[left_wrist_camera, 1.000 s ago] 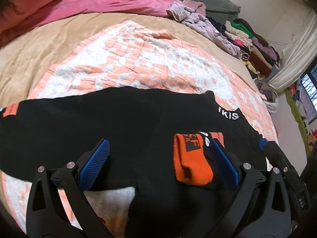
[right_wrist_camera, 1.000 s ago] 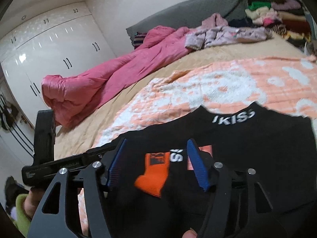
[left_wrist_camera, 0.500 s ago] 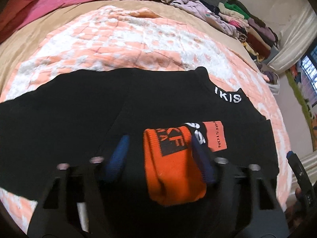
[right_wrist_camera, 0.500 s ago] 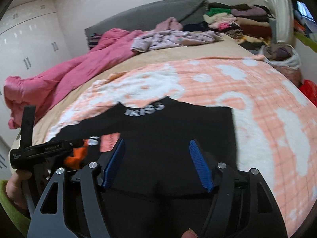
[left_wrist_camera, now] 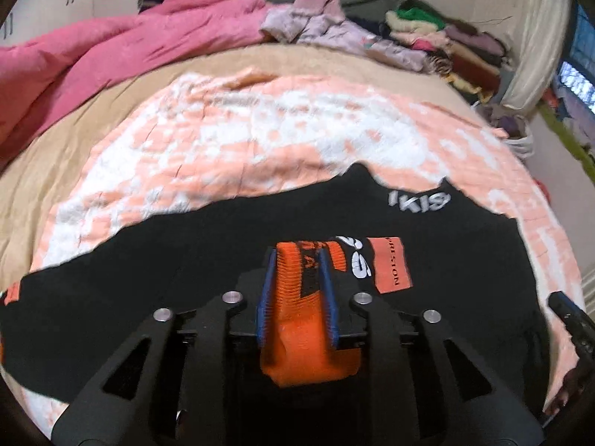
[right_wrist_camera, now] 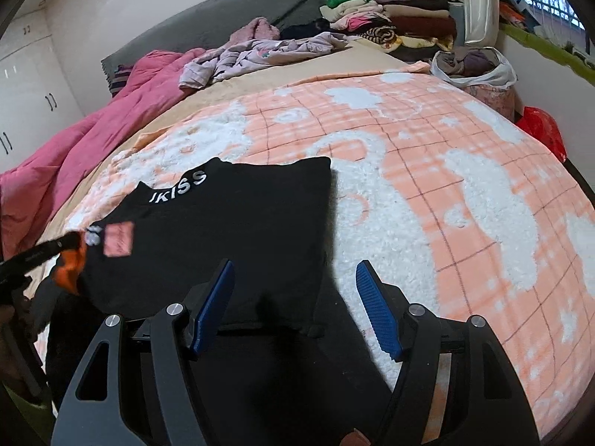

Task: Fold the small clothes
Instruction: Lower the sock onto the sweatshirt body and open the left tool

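A black top (left_wrist_camera: 186,260) with white "IKISS" lettering at the collar and an orange patch lies spread on the peach-and-white blanket (left_wrist_camera: 260,130). My left gripper (left_wrist_camera: 297,260) is shut on the top's orange sleeve cuff (left_wrist_camera: 297,316), which lies folded over the black body. In the right wrist view the same top (right_wrist_camera: 241,230) shows with its right side folded in. My right gripper (right_wrist_camera: 295,271) is open and empty above the top's lower right edge. The left gripper and the orange cuff (right_wrist_camera: 70,264) show at the left there.
A pink duvet (left_wrist_camera: 93,55) is bunched at the far left. Crumpled lilac clothes (right_wrist_camera: 260,55) and a stack of folded clothes (right_wrist_camera: 390,18) lie at the head of the bed. A white bag (right_wrist_camera: 476,70) and a red bag (right_wrist_camera: 543,126) sit past the right edge.
My left gripper has closed on the orange cuff, which was lying between its open fingers. My right gripper has swung right, from over the cuff to the top's right edge.
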Motion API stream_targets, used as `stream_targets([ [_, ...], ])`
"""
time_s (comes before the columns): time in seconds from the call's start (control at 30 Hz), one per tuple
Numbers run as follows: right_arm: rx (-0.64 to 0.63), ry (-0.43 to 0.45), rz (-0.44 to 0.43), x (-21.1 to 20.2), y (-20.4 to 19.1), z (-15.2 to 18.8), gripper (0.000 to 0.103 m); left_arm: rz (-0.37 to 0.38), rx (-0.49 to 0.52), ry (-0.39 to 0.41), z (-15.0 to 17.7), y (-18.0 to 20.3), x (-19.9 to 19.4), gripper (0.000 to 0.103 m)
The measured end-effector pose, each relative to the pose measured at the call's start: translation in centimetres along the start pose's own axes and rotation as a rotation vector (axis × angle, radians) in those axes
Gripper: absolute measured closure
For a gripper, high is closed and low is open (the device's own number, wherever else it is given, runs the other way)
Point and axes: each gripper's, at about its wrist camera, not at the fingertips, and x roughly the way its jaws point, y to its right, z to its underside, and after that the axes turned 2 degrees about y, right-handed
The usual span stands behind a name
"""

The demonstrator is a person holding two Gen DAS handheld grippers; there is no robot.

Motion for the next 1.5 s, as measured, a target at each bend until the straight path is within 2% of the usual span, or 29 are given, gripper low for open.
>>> stream_targets([
  [0.17,-0.046,0.007,-0.002,-0.4,-1.0,-0.2,0.037,-0.015,-0.046,0.034,0.5,-1.5,-1.7,0.082],
  [0.37,-0.117,0.006,-0.042,-0.3,-3.7,-0.3,0.037,0.074,0.002,0.05,0.5,0.5,-3.7,0.082],
  [0.4,-0.129,0.003,-0.048,-0.2,-4.1,-0.3,0.037,0.104,0.015,0.039,0.7,1.2,-3.6,0.08],
  [0.5,-0.161,-0.005,-0.08,0.1,-5.4,-0.5,0.037,0.113,0.049,-0.008,1.3,2.6,-2.1,0.078],
  [0.63,-0.202,-0.025,-0.096,0.7,-6.8,-0.6,0.037,0.07,0.062,-0.122,3.0,2.8,1.2,0.078],
  [0.77,-0.241,-0.042,-0.101,1.5,-7.9,-0.5,0.037,0.085,0.049,-0.118,3.9,2.1,1.4,0.077],
  [0.9,-0.245,-0.078,-0.046,2.8,-7.1,0.0,0.036,0.096,0.044,-0.118,3.9,1.8,1.3,0.077],
  [1.03,-0.183,-0.155,0.01,4.9,-4.3,1.2,0.038,0.096,0.044,-0.116,4.0,1.7,1.3,0.077],
  [1.1,-0.164,-0.132,-0.018,4.7,-3.8,1.5,0.038,0.093,0.047,-0.117,4.1,1.6,1.4,0.077],
  [1.27,-0.178,-0.131,-0.006,4.3,-4.4,1.5,0.035,0.074,0.059,-0.118,3.9,1.8,1.2,0.076],
  [1.5,-0.149,-0.095,-0.038,2.1,-4.7,1.0,0.03,0.071,0.055,-0.1,3.7,2.0,0.0,0.063],
])
